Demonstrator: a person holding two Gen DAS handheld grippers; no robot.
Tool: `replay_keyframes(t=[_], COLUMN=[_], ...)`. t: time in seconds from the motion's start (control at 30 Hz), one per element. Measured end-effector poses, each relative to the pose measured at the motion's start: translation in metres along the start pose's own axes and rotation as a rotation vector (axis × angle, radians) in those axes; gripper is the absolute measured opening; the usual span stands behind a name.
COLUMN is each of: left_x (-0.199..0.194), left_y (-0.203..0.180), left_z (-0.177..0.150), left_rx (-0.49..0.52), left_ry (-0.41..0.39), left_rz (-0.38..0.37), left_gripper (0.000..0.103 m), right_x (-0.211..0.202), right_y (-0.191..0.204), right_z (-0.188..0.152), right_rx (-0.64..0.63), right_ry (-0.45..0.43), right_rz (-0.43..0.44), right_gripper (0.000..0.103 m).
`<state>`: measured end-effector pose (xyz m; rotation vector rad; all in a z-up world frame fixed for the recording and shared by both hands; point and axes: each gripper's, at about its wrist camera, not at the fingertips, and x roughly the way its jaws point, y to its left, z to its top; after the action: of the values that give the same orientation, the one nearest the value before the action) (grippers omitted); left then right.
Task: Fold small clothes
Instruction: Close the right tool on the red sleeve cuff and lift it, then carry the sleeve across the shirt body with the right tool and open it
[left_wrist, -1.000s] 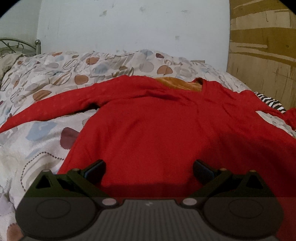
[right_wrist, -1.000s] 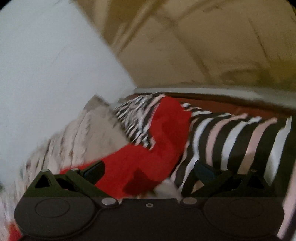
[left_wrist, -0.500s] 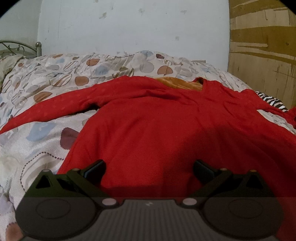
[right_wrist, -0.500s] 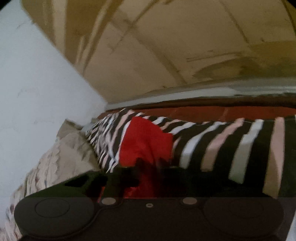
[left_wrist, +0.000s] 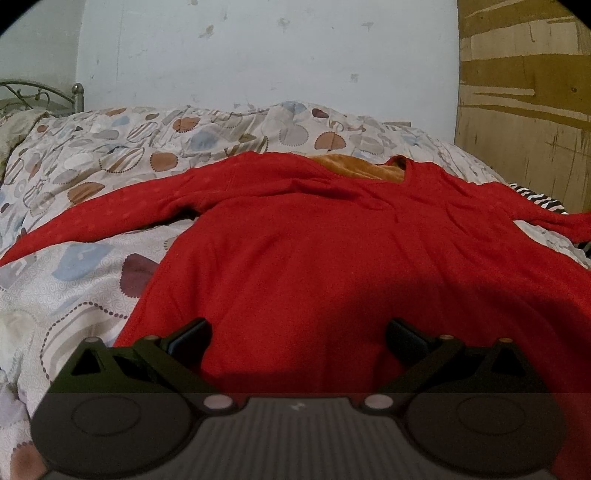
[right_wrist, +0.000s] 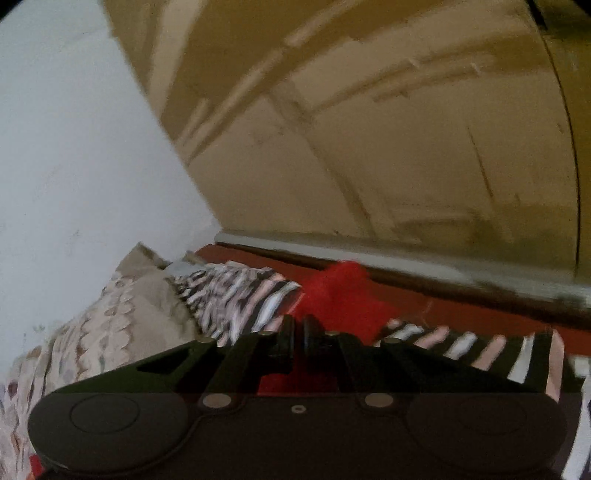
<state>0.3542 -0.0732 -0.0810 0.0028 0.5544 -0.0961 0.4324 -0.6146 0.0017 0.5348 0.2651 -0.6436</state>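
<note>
A red long-sleeved top lies spread face up on the bed, sleeves stretched left and right, with an orange lining showing at the neck. My left gripper is open and empty, hovering over the top's lower hem. My right gripper is shut on the red cuff of the right sleeve and holds it up above a black-and-white striped cloth. The right wrist view is blurred.
A patterned duvet covers the bed. A white wall stands behind it and a wooden panel at the right. A metal bed frame shows at far left. The striped cloth also peeks out at the right.
My right gripper closed on the red sleeve cuff and lifted it off the striped cloth. The left gripper has stayed still and open over the hem.
</note>
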Motion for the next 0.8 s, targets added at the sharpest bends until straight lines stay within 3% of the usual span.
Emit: replay_keyframes(t=[0.3, 0.43, 0.5, 0.67, 0.8], left_x=[-0.002, -0.012, -0.028, -0.065, -0.076], left_y=[0.003, 0.012, 0.024, 0.056, 0.081], left_z=[0.002, 0.013, 0.023, 0.043, 0.05], left_rx=[-0.021, -0.066, -0.11, -0.191, -0.24], left_ry=[-0.009, -0.008, -0.052, -0.182, -0.224], left_rz=[-0.011, -0.028, -0.033, 0.026, 0.071], left_gripper=[0.103, 0.103, 0.103, 0.103, 0.103], right_x=[-0.076, -0.122, -0.143, -0.188, -0.214], right_y=[0.122, 0.194, 0.228, 0.288, 0.307], right_z=[0.001, -0.022, -0.042, -0.118, -0.197], right_rx=[-0.319, -0.514, -0.608, -0.77, -0.915], right_ry=[-0.13, -0.196, -0.208, -0.071, 0.078], right_rz=[0.13, 0.26, 0.343, 0.593, 0.732], right_gripper=[0.003, 0.003, 0.003, 0.003, 0.003])
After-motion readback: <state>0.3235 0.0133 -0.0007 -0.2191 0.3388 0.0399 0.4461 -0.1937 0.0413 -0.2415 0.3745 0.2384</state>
